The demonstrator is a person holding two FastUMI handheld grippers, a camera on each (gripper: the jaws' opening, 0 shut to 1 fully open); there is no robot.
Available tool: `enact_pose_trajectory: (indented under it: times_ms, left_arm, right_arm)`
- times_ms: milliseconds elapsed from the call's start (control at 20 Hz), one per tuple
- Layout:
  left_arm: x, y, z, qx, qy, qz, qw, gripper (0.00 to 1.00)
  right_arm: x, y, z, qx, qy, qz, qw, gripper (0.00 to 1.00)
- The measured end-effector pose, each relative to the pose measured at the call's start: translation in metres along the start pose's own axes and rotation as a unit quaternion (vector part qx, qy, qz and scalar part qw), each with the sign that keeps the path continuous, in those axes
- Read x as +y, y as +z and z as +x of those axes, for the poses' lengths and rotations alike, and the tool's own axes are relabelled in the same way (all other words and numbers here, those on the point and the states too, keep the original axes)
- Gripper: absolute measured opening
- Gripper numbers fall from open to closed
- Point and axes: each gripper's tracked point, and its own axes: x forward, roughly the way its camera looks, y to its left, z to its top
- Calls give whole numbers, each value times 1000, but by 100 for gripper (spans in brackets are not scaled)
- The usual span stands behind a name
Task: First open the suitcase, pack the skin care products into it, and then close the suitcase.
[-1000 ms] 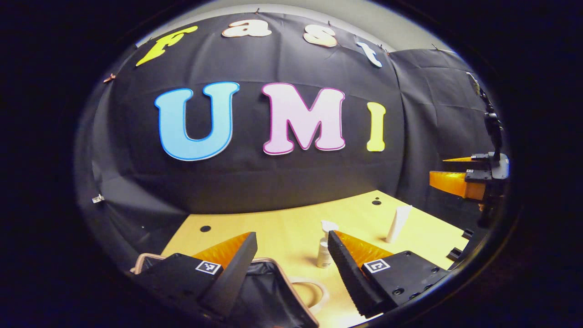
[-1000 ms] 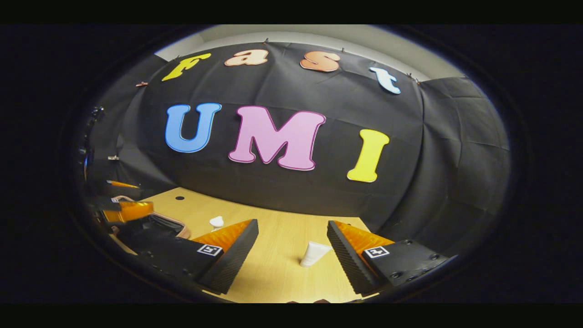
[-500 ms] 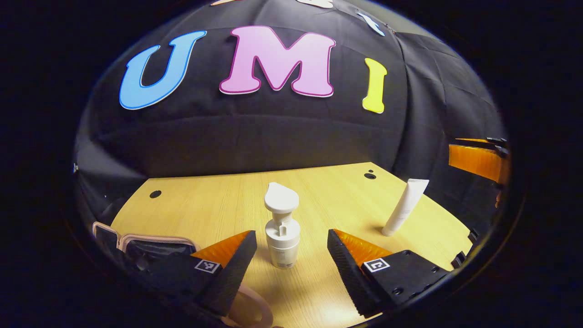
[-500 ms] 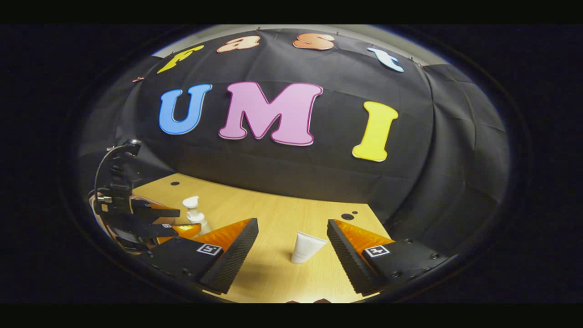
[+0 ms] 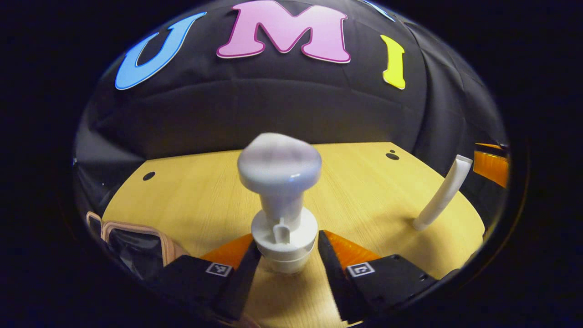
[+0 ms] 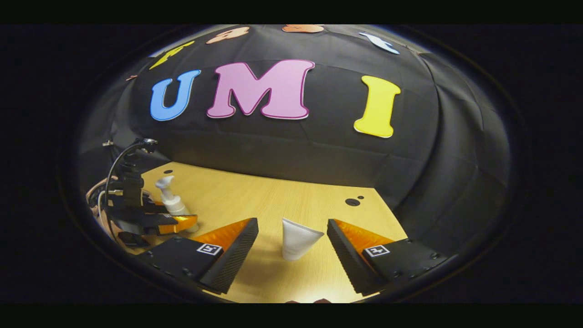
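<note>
My left gripper (image 5: 288, 255) has come down around the pump bottle (image 5: 281, 214) on the worktop (image 5: 364, 191), fingers nearly touching it; my right gripper (image 6: 292, 248), apart, approaches the tube (image 6: 296, 239); suitcase (image 5: 136, 241) lies open

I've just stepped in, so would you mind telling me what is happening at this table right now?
A person is working with a gripper in each hand at a wooden table. The left gripper has its fingers on either side of an upright white pump bottle, close against its body; whether they are pressing on it I cannot tell. The right gripper is open, with a white tube standing between its fingers, not touched. The suitcase lies open at the table's edge; neither product is packed yet.
</note>
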Motion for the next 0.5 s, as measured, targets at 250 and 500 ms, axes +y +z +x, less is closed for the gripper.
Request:
enact_pose_trajectory:
  times_ms: [250,500]
  left_arm:
    - [-1,6,-7,3,-10,14,1000,61]
    - [-5,6,-4,2,-12,17,1000,61]
  right_arm:
    - [-4,-44,22,29,-3,9,1000,97]
    - [-10,-88,46,67,-12,30,997,97]
